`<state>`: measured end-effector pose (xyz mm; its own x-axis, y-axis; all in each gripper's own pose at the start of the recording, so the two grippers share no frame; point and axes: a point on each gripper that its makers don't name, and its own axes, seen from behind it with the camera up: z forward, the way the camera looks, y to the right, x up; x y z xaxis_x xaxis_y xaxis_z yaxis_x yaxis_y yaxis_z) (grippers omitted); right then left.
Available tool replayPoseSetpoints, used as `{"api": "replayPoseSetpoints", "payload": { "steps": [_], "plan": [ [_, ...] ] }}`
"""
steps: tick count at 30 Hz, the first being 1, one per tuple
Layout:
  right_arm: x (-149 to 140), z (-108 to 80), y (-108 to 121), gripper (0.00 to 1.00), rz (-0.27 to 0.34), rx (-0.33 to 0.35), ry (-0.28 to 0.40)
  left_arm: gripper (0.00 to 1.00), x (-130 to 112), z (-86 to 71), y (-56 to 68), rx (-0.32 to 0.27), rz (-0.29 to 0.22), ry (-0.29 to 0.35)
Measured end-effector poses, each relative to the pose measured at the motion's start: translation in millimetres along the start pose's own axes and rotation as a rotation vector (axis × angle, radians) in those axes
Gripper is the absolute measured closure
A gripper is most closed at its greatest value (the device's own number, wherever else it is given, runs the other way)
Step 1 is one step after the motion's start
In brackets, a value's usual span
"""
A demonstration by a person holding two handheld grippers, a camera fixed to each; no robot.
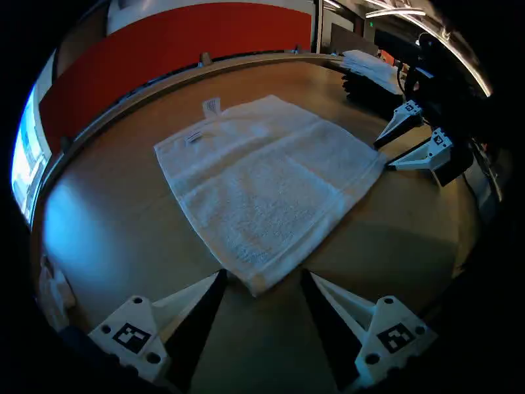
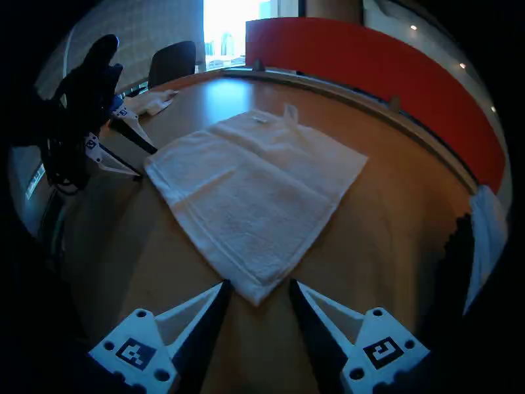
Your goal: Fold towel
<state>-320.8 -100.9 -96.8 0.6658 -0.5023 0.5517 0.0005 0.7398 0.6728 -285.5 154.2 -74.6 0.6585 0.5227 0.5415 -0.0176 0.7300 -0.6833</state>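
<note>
Left gripper view: white towel [image 1: 269, 177] flat on wooden table [image 1: 118, 217], near corner between parted fingers of left gripper [image 1: 264, 274]. Right gripper view: right gripper [image 2: 260, 284] fingers apart around adjacent corner.

Towel [image 1: 269, 184]: white, plain terry, woven band near edge. Desk [image 1: 125, 217]: tan wood-tone. Panel [image 1: 177, 46] behind: red. Chair [image 2: 172, 62]: black. Left gripper [image 1: 262, 274], right gripper [image 2: 259, 284]: white bodies, black-and-white square markers, jaws' inner faces black.
</note>
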Motion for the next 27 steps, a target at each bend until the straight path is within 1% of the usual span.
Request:
{"api": "replayPoseSetpoints", "payload": {
  "steps": [3, 7, 11, 13, 21, 27],
  "plan": [
    [0.3, 0.0, 0.5, 0.35, 0.004, 0.002, -0.002, 0.19, -0.2, -0.2, 0.6, 0.0, -0.004, -0.003],
    [1.2, 0.2, 2.3, 0.4, 0.009, 0.004, -0.005, 0.19, -0.4, -0.4, 0.2, -0.002, -0.003, -0.009],
    [1.4, 0.4, 2.6, 0.48, 0.007, 0.004, -0.005, 0.21, -0.4, -0.3, -1.0, 0.001, -0.007, -0.012],
    [1.7, 0.5, 1.6, 0.56, 0.008, 0.006, -0.005, 0.23, -0.4, -0.3, -1.1, 0.004, -0.01, -0.014],
    [2.7, 1.0, 1.5, 0.7, 0.018, 0.007, -0.007, 0.31, -0.3, -0.6, -1.0, 0.008, -0.016, -0.025],
    [3.3, 1.7, -1.0, 0.73, 0.012, 0.014, -0.011, 0.4, 0.7, -0.8, -3.0, 0.01, -0.021, -0.037]
  ]
}}
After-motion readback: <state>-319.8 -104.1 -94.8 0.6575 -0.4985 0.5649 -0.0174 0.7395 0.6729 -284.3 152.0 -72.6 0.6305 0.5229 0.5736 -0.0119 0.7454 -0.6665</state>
